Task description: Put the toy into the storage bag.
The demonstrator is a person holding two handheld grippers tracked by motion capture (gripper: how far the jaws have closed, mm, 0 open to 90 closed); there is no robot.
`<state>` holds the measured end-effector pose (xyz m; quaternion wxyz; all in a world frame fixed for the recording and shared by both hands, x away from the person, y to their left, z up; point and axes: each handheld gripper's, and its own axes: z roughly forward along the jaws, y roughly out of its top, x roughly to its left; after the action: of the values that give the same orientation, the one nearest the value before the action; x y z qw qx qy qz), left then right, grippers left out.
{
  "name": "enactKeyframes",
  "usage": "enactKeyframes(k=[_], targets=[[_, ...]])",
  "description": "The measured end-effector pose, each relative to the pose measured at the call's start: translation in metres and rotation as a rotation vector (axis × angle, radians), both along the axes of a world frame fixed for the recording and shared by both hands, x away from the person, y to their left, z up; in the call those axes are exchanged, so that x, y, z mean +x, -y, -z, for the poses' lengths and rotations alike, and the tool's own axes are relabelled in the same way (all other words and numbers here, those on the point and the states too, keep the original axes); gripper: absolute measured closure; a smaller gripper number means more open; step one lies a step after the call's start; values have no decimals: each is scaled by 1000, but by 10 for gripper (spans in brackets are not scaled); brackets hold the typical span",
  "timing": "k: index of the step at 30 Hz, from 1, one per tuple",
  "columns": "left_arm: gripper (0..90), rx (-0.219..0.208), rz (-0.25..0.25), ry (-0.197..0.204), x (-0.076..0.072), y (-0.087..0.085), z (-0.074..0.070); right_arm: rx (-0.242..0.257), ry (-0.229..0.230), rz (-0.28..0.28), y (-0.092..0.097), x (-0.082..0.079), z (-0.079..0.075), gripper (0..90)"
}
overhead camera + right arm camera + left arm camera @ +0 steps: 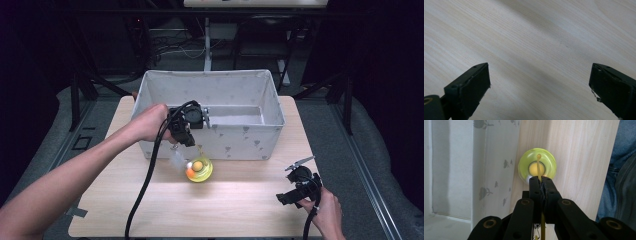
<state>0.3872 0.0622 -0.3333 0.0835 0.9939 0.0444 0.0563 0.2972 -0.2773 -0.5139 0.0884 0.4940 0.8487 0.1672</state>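
Note:
A round yellow-green toy [199, 169] with an orange-yellow middle lies or hangs in front of the white fabric box [210, 74]; whether it touches the table I cannot tell. A thin yellow cord [539, 167] runs up from the toy [537, 165] into my left gripper [541, 181], whose jaws are shut on the cord. In the high view the left gripper [192, 144] points down just above the toy, beside the box's front wall. My right gripper [287, 197] hovers low at the table's front right, and its jaws [540, 75] stand wide open over bare wood.
The box [496, 157] has a small grey leaf print and takes up the back half of the light wooden table [240, 200]. A black cable trails from each gripper to the front edge. Dark stands and cables fill the floor behind the table.

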Motion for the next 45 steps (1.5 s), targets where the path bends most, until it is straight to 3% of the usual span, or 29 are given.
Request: enactKeyframes(k=[9, 13, 19, 22, 45], targets=[[880, 4, -2, 13, 0, -6, -13, 6, 8, 8, -1, -1, 0, 31], [880, 8, -5, 3, -1, -9, -17, -16, 4, 0, 0, 0, -1, 31], [880, 5, -12, -1, 0, -14, -23, -2, 1, 5, 0, 0, 0, 31], [880, -1, -19, 24, -1, -17, -29, -17, 0, 0, 0, 0, 0, 31], [880, -14, -57, 53, -3, -36, -61, -6, 3, 4, -1, 0, 0, 31]])
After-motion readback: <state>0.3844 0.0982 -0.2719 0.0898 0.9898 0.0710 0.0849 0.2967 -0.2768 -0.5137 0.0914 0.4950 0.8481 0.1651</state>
